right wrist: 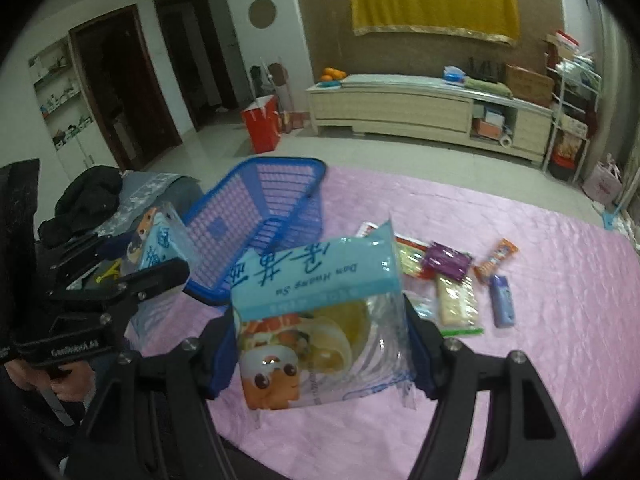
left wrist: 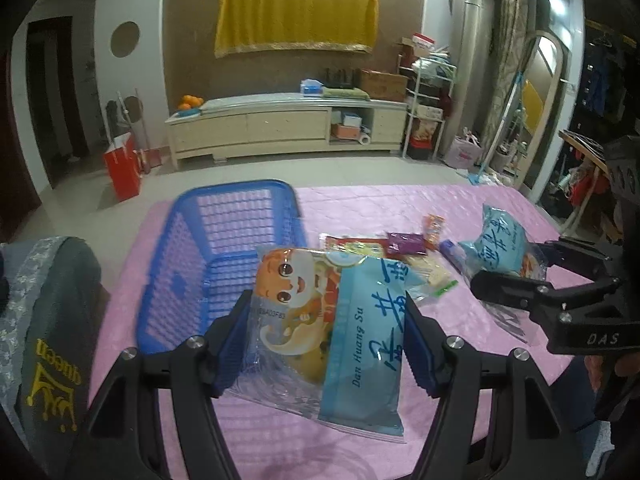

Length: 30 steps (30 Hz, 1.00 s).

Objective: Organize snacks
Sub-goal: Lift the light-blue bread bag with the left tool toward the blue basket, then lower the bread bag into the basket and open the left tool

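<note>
My left gripper (left wrist: 326,320) is shut on a blue egg-yolk pastry bag (left wrist: 344,320) with a cartoon face, held above the pink table just right of the blue slatted basket (left wrist: 224,240). My right gripper (right wrist: 320,328) is shut on a second bag of the same kind (right wrist: 316,304), also lifted off the table. Each gripper shows in the other's view: the right gripper (left wrist: 516,264) at the right with its bag (left wrist: 500,240), the left gripper (right wrist: 136,254) at the left with its bag (right wrist: 160,240). The basket (right wrist: 272,216) looks empty.
Small snacks lie on the pink tablecloth (right wrist: 540,340) right of the basket: a purple pack (right wrist: 446,260), an orange pack (right wrist: 496,260), a cracker pack (right wrist: 456,300), a lavender tube (right wrist: 503,300). A grey chair back (left wrist: 52,320) stands at the table's left edge.
</note>
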Tool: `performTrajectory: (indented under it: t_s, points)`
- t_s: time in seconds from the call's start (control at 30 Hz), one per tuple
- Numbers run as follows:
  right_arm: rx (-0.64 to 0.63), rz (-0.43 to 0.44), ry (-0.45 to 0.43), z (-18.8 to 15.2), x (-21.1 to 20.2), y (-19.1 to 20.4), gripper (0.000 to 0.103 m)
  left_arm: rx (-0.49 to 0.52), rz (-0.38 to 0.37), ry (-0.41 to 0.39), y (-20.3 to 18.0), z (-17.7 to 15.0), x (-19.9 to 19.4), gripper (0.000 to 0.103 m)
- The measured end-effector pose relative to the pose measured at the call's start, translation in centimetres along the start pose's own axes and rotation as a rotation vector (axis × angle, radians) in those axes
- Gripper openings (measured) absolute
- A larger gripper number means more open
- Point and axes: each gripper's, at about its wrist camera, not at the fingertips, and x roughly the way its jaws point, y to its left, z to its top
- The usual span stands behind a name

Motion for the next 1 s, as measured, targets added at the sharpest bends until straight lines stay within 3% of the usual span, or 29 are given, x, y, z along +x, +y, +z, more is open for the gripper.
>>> performTrajectory:
  t_s: [0.47, 0.73, 1.0]
  points:
    - [-0.129, 0.057, 0.057, 3.5, 5.7, 8.1, 0.074, -0.06, 0.101, -0.039, 9.2, 0.2, -2.0, 0.066]
    - [-0.168, 0.029, 0.149, 3.6, 9.9, 9.9, 0.074, -0.112, 0.114, -0.002, 12.7, -0.5, -0.5, 0.066]
    - [-0.136, 0.021, 0.207, 3.8, 12.3, 9.7, 0.074, -0.123, 0.102, 0.042, 13.2, -0.7, 1.8, 0.066]
